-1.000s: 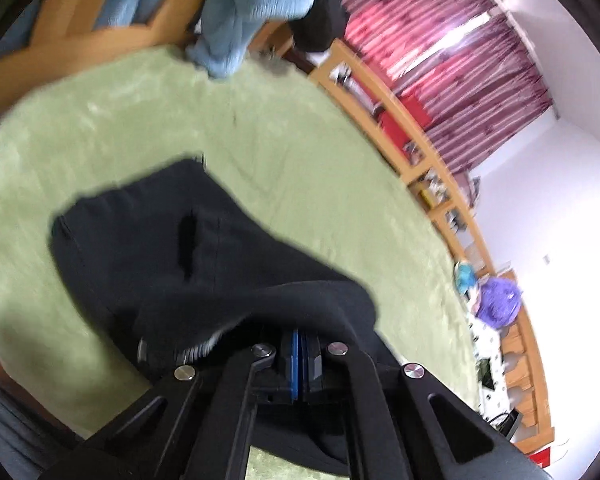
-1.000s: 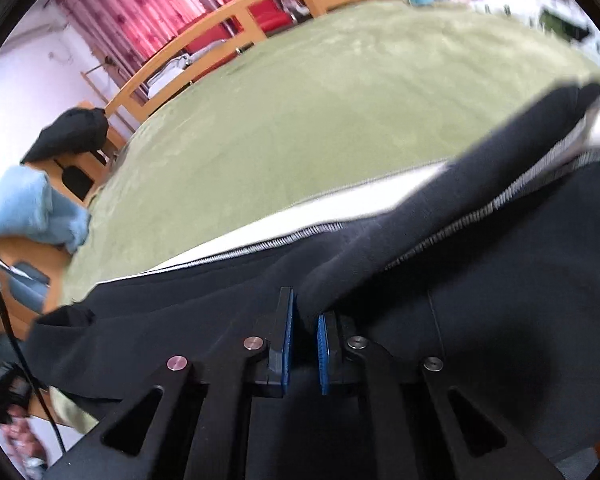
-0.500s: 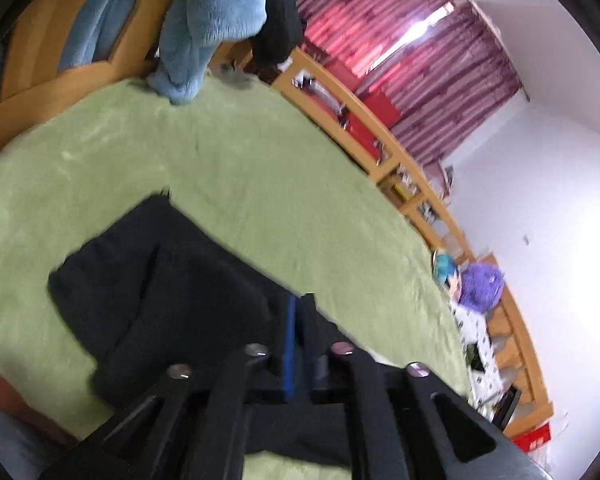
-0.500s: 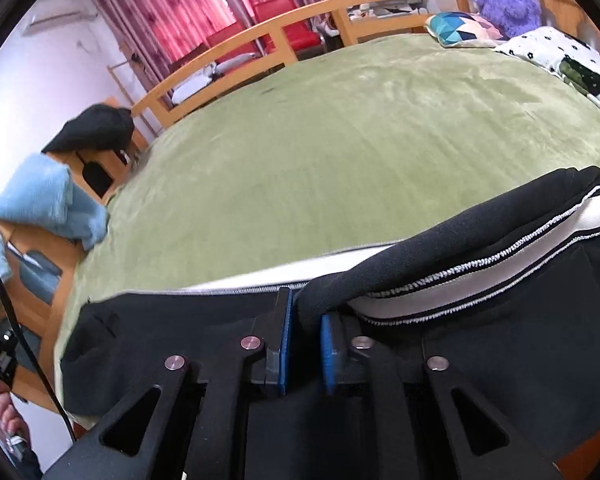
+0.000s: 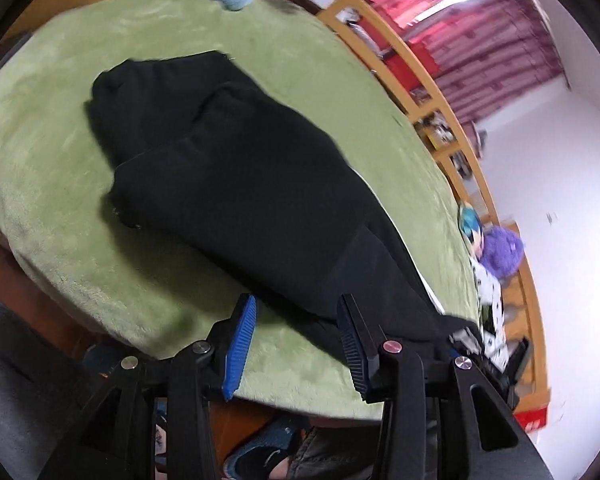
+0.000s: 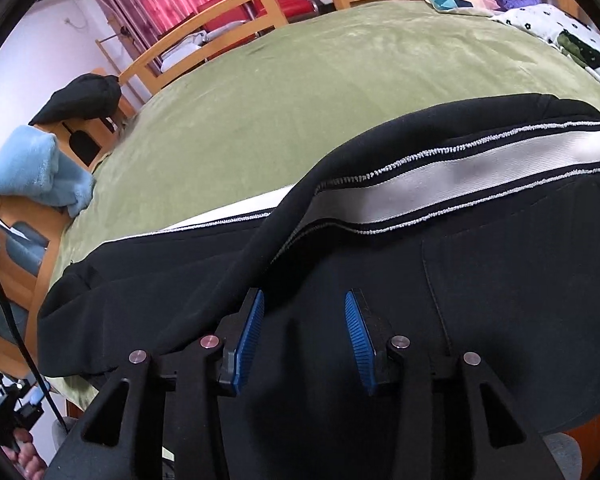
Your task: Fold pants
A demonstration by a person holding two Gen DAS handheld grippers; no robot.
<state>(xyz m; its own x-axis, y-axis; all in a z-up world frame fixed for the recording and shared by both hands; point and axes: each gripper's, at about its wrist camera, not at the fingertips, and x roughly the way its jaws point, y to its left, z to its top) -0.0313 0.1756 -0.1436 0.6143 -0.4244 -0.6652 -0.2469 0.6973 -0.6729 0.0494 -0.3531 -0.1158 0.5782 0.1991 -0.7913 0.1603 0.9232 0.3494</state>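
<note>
Pants (image 5: 240, 168) lie doubled over on the green blanket (image 5: 60, 128), my left gripper (image 5: 296, 340) and right gripper (image 6: 304, 336) opening empty, another fold likely left.

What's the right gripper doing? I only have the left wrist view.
Observer: The right gripper has its fingers apart and opening. The black pants lie under them, and the pads aren't pressing the cloth.
Operator: Any fabric bunched up there?
Observer: Yes. A raised ridge of cloth runs up from the finger on the picture's left toward the white side stripe, which faces up across the folded layer.
</note>
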